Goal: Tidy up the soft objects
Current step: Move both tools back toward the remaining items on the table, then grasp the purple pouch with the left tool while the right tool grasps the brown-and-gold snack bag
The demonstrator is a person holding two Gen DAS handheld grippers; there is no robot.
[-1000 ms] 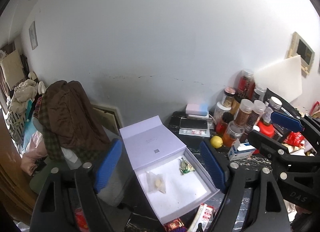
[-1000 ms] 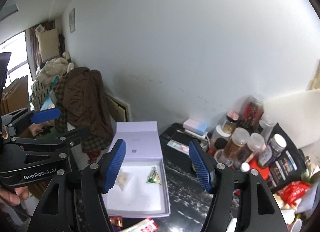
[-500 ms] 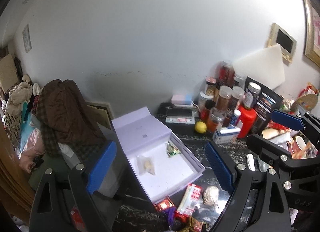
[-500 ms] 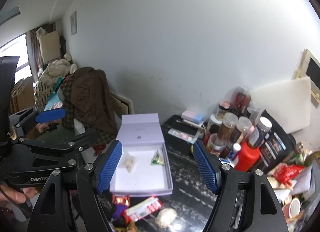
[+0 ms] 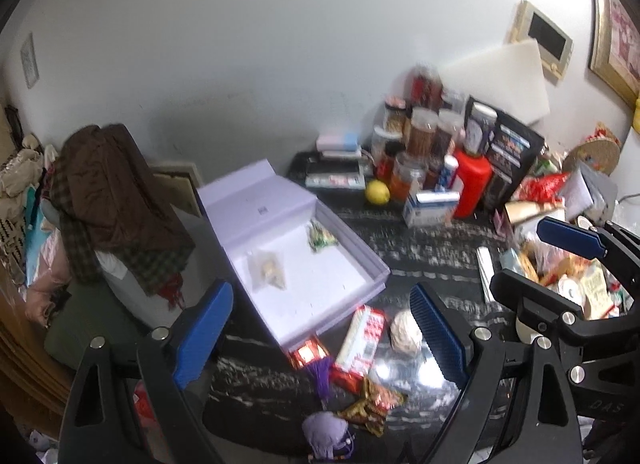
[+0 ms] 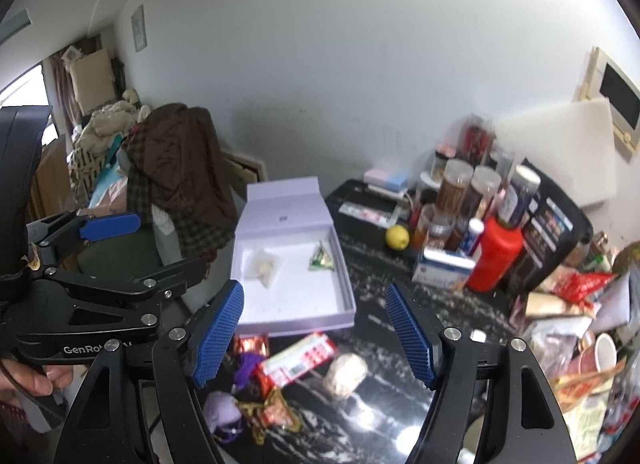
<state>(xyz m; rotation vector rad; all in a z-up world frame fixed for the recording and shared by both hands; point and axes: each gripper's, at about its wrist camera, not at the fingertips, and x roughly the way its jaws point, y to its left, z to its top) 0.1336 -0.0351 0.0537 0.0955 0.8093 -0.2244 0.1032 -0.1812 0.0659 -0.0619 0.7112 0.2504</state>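
Both grippers hover over the dark marbled desk (image 5: 420,248), pointing down at it, nothing between the fingers of either.

Left gripper (image 5: 320,328): fingers released, jaws have just been opening, gap empty. Right gripper (image 6: 316,328): same — released, just been opening, empty. In the right wrist view the left gripper sits at 9 o'clock with a hand (image 6: 24,380) on its grip.

Lavender box (image 6: 344,304) lies open on the desk, lid tipped back toward the wall. Inside: a clear packet with something pale (image 6: 262,266) at the box's 10 o'clock, a green wrapped piece (image 6: 322,262) at its 2 o'clock, well apart from each other.

Loose pile just at the box's 6 o'clock edge, on the desk:
- red-white flat pack (image 5: 362,334)
- pale round bundle (image 5: 404,332), just beside the pack at 3 o'clock
- red foil packet (image 5: 306,352), touching the box's near corner
- gold-red wrappers (image 5: 372,404)
- purple soft pouch (image 5: 324,432) — nearest the camera

Jars, a red bottle (image 6: 494,260) and a lemon (image 6: 397,236) crowd the desk at 2 o'clock.
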